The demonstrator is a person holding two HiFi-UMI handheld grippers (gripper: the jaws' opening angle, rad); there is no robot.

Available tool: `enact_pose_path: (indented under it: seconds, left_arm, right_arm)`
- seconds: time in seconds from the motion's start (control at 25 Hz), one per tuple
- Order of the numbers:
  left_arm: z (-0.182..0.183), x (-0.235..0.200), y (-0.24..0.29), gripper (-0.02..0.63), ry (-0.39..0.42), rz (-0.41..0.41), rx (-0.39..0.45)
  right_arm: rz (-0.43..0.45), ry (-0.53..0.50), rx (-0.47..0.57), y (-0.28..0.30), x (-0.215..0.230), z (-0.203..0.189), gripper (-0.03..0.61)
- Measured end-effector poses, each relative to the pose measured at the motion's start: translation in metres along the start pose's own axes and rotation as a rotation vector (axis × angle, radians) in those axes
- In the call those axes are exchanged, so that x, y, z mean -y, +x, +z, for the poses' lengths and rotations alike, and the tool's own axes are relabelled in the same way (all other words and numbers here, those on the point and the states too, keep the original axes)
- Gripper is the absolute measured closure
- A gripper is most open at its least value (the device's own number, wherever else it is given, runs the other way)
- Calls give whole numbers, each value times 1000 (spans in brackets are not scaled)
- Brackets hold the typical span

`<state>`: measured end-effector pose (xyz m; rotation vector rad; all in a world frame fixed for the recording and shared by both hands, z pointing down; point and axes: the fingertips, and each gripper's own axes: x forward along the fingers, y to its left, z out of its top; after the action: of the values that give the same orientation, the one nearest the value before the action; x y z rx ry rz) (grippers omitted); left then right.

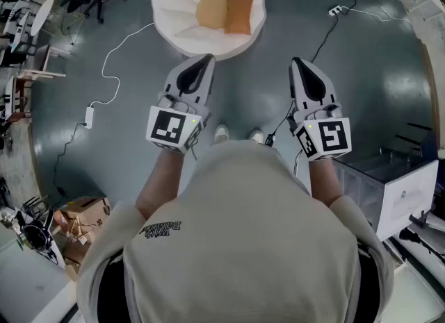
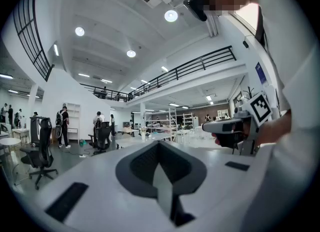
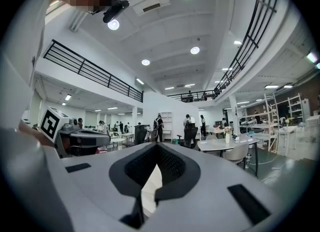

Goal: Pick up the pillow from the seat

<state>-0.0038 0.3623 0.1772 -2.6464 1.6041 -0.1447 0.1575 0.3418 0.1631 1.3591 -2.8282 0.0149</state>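
Orange pillow [image 1: 239, 14] lying on a white shell-shaped seat [image 1: 174, 2], beside a rounder tan cushion [image 1: 212, 10].
It looks soft, light and squashable; an edge or corner seems the best hold. The left hand-held gripper [image 1: 206, 59] and right hand-held gripper [image 1: 297, 62] are pressed together, empty, well short of it, above a grey floor [image 1: 125, 127] with trailing cables.

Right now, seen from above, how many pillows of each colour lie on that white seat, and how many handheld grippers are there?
Tan pillow: 1
Orange pillow: 1
Grippers: 2, left gripper and right gripper
Total: 4
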Motion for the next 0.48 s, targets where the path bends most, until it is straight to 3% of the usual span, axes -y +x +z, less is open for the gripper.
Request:
enact_pose_path:
  seconds: [0.48]
  left_arm:
    - [-7,19,15,604,-5,2,-37]
  right_arm:
    - [6,32,-5,-8,20,-10,571]
